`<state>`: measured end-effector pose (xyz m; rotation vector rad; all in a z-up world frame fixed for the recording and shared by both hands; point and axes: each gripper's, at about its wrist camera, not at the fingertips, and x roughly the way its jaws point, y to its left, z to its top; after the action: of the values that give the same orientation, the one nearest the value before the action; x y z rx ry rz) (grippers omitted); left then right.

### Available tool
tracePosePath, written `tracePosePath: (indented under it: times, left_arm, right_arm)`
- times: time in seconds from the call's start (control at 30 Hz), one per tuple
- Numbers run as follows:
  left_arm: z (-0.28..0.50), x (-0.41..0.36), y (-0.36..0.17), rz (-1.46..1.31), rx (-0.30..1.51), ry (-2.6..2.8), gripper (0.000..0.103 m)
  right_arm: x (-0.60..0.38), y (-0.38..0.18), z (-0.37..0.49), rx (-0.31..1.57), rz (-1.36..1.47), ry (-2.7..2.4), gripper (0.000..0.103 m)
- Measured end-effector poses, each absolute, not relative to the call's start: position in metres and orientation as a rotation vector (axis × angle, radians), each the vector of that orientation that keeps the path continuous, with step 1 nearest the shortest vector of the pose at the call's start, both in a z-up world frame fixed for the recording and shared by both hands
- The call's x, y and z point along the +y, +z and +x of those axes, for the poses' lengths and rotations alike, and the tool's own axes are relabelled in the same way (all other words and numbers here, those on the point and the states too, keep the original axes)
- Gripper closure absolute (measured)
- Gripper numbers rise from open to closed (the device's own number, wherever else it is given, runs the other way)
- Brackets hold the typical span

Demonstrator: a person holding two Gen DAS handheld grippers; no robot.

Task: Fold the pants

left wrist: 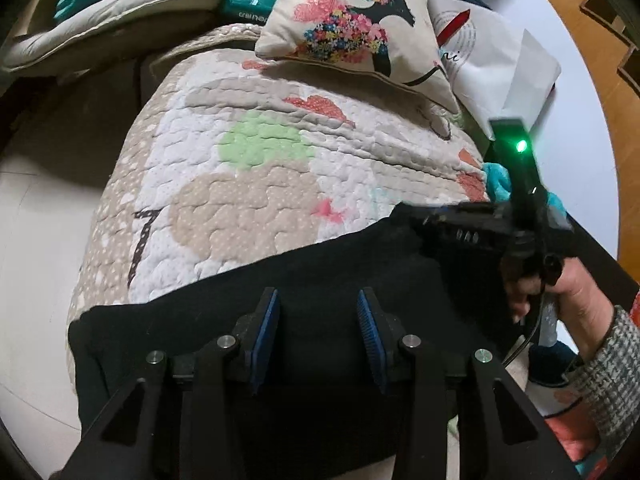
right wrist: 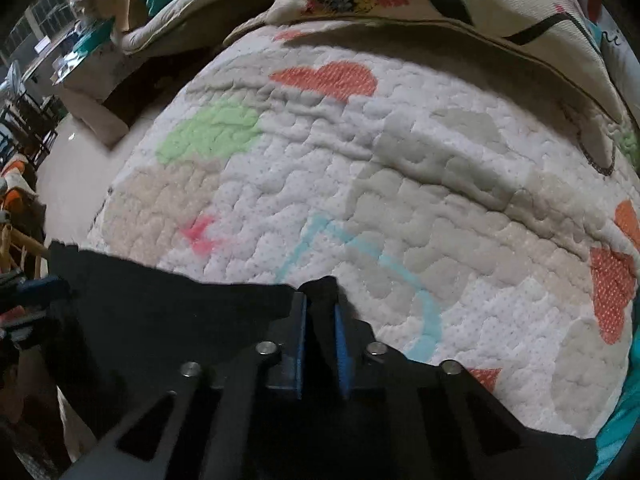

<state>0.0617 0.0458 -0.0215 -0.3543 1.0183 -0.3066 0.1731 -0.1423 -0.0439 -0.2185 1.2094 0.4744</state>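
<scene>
Quilt [right wrist: 400, 184]: pants [right wrist: 168, 300] in R gripper [right wrist: 320, 312]

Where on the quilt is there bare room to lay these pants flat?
The quilt lies bare from the pants' edge up to the flowered pillow, across the green patch. The far end is crowded: pillow, white bag. The right hand-held gripper pinches the pants; the left hand-held gripper is open.

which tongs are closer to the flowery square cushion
Right. The right tongs pinch the black fabric pants at the edge toward the cushion; the left tongs hover open farther back.
</scene>
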Motion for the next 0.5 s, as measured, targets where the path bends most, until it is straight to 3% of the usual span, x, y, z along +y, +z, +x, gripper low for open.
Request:
tracePosePath:
  times: [0.23,0.43,0.5]
  left_arm:
    - [0.108,0.032,-0.037,-0.282,1.072,-0.255,0.061]
    - [0.124,0.007,-0.048,0.043,1.026,-0.136,0.057]
    - [0.132,0.016,-0.047,0.039,1.021,-0.081,0.058]
  right_arm:
    - [-0.14,-0.05,0.201,1.197,-0.257,0.358,0.102]
    - [-0.17,-0.031,0.212,1.157,-0.147,0.216,0.101]
    - [-0.188,-0.016,0.205,1.147,-0.098,0.197,0.1]
